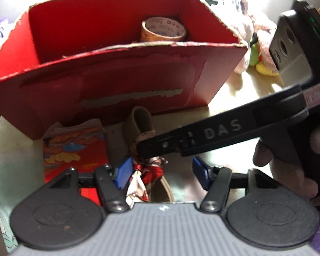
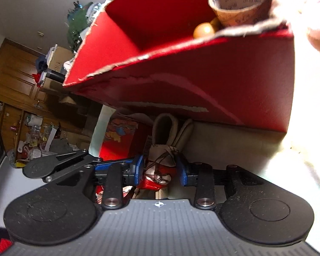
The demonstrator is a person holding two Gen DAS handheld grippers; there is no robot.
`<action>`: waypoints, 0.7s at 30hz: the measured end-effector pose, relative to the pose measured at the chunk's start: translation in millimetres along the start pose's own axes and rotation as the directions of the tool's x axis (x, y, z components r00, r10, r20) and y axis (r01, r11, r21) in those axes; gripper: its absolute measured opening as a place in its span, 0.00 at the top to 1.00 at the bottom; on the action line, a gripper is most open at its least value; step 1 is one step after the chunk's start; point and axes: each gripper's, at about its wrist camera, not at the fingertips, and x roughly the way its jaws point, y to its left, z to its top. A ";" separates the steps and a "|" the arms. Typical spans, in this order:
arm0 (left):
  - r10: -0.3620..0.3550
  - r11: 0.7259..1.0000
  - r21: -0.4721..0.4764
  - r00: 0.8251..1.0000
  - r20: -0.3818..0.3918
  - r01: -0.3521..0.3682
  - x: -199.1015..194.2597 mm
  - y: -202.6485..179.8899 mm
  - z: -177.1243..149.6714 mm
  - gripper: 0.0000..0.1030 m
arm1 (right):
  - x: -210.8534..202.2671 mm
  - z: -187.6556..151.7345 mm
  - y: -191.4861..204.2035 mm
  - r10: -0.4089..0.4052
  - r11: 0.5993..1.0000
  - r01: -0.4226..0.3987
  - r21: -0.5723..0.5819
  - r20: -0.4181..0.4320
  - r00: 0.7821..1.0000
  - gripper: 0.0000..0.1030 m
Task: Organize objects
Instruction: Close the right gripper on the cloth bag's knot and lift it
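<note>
The right gripper (image 2: 159, 169) has its blue fingers closed on a beige fabric bundle tied with a red patterned scarf (image 2: 160, 170), which sits on the pale table (image 1: 234, 98) just in front of the open red cardboard box (image 1: 121, 72). The left gripper (image 1: 160, 171) hangs beside it, fingers apart, clamping nothing. Inside the box, at its far right corner, lies a brown roll of tape (image 1: 163, 29). A red printed packet (image 1: 74, 147) lies against the box's front left.

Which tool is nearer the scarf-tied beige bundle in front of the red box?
Right. The right tool has its blue pads on both sides of the bundle; the left tool is open just beside it.
</note>
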 end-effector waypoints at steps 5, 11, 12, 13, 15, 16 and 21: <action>-0.014 1.000 -0.019 0.999 -0.034 0.013 15.3 7.0 -0.5 0.38 | 11.1 2.9 -0.1 -0.030 1.000 0.030 0.001 -0.024 0.999 0.64; -0.031 0.999 -0.029 0.997 -0.069 0.029 26.2 11.3 -1.4 0.38 | 14.4 4.4 -10.2 -0.009 0.999 0.011 0.045 -0.039 0.999 0.67; -0.032 0.999 -0.022 0.997 -0.073 0.030 26.5 10.4 -0.9 0.38 | 13.0 4.5 -12.9 0.000 0.998 0.002 0.056 -0.040 0.999 0.68; -0.032 0.999 -0.010 0.996 -0.078 0.032 26.1 9.1 0.0 0.40 | 12.7 5.3 -14.7 0.006 0.998 -0.004 0.064 -0.042 0.999 0.70; -0.040 0.999 0.021 0.995 -0.093 0.042 23.7 6.6 2.0 0.47 | 7.2 5.1 -18.2 0.018 0.997 -0.015 0.071 -0.042 0.999 0.73; -0.052 0.998 0.031 0.994 -0.100 0.055 21.8 5.9 3.0 0.50 | 3.9 4.9 -20.1 0.024 0.997 -0.021 0.078 -0.040 0.999 0.75; -0.134 0.985 0.087 0.983 -0.123 0.146 14.3 -5.9 11.1 0.55 | -20.7 -1.2 -33.3 0.041 0.992 -0.039 0.120 -0.012 0.999 0.77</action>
